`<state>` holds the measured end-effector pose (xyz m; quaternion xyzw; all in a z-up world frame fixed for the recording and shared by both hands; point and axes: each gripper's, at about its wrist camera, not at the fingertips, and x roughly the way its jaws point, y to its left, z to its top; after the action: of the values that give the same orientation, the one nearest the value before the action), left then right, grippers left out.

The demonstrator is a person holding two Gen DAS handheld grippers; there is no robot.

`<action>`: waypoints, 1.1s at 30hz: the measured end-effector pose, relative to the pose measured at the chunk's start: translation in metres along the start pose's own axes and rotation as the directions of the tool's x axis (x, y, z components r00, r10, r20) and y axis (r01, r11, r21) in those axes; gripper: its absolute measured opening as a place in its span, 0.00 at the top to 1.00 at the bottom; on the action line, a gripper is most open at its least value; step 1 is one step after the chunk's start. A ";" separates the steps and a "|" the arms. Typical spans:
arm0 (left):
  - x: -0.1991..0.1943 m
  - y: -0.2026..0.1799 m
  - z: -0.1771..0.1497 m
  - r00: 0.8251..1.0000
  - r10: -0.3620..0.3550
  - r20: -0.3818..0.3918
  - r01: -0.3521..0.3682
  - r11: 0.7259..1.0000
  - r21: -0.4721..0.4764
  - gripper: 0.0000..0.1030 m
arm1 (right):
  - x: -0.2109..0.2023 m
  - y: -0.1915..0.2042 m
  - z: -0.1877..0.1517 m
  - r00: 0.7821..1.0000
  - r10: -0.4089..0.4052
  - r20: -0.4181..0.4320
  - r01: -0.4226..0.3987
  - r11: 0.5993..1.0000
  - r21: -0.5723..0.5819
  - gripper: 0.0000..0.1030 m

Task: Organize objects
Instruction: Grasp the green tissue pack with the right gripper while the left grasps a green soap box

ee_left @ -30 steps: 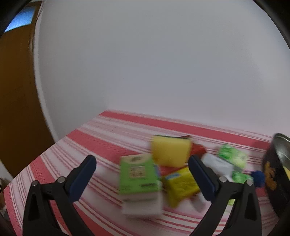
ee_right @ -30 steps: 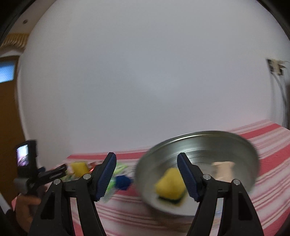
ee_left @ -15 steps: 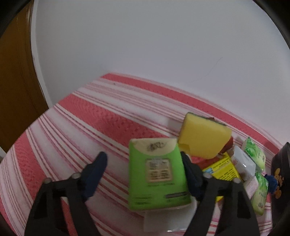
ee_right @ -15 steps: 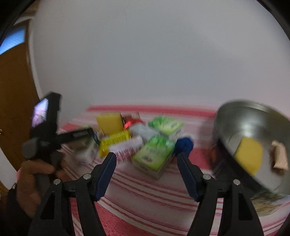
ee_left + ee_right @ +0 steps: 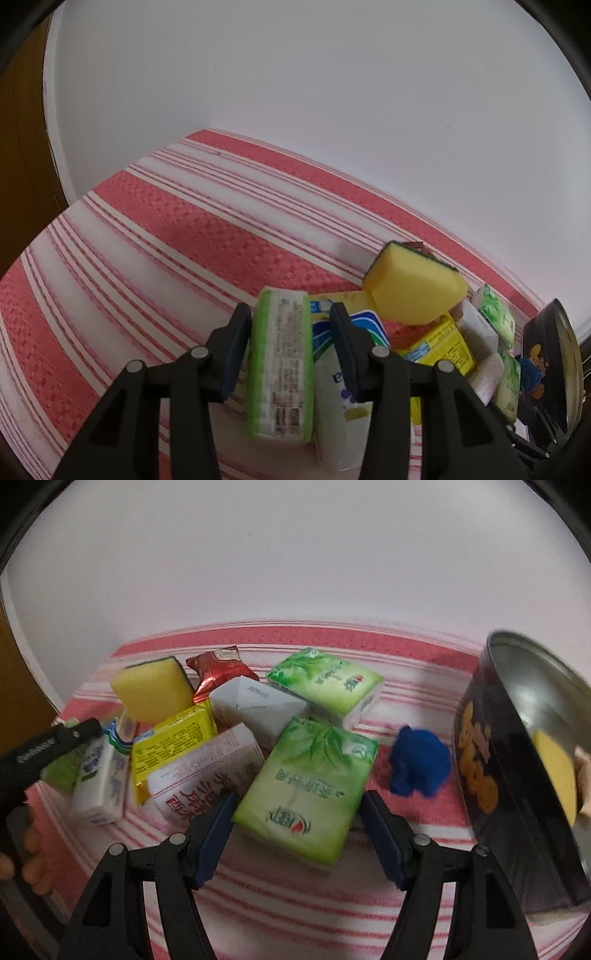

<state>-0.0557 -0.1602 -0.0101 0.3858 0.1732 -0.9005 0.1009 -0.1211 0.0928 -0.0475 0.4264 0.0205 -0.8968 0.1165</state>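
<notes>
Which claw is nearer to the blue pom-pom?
Right. The right claw straddles a green tissue pack lying just beside the blue pom-pom. The left claw, closing around another green pack, is across the pile from it.

three green tissue packs: one [image 5: 306, 786] nearest the right wrist camera, one [image 5: 327, 685] behind it, one on edge [image 5: 280, 365] in the left wrist view. two yellow sponges, one [image 5: 153, 690] in the pile and one [image 5: 554, 771] inside the tin. one round tin [image 5: 517, 775]. one yellow carton [image 5: 171, 740]. one red snack wrapper [image 5: 218, 668]. one blue pom-pom [image 5: 419, 762].
</notes>
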 end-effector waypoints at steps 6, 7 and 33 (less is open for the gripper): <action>0.003 0.015 -0.001 0.998 -0.014 -0.064 0.010 0.998 -0.061 0.18 | -0.007 -0.010 -0.007 1.000 0.011 0.003 -0.011 0.999 -0.040 0.37; 0.001 0.018 -0.002 0.998 -0.021 -0.061 0.017 0.997 -0.071 0.18 | -0.010 -0.013 -0.010 1.000 0.027 0.006 -0.027 0.999 -0.043 0.38; -0.012 0.025 0.001 0.996 0.081 0.030 -0.081 0.997 0.008 0.77 | -0.086 -0.034 -0.034 0.898 0.313 0.309 -0.288 0.950 -0.124 0.38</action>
<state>-0.0401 -0.1832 -0.0068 0.3794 0.1515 -0.9022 0.1381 -0.0506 0.1472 -0.0055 0.2661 -0.0315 -0.9245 0.2711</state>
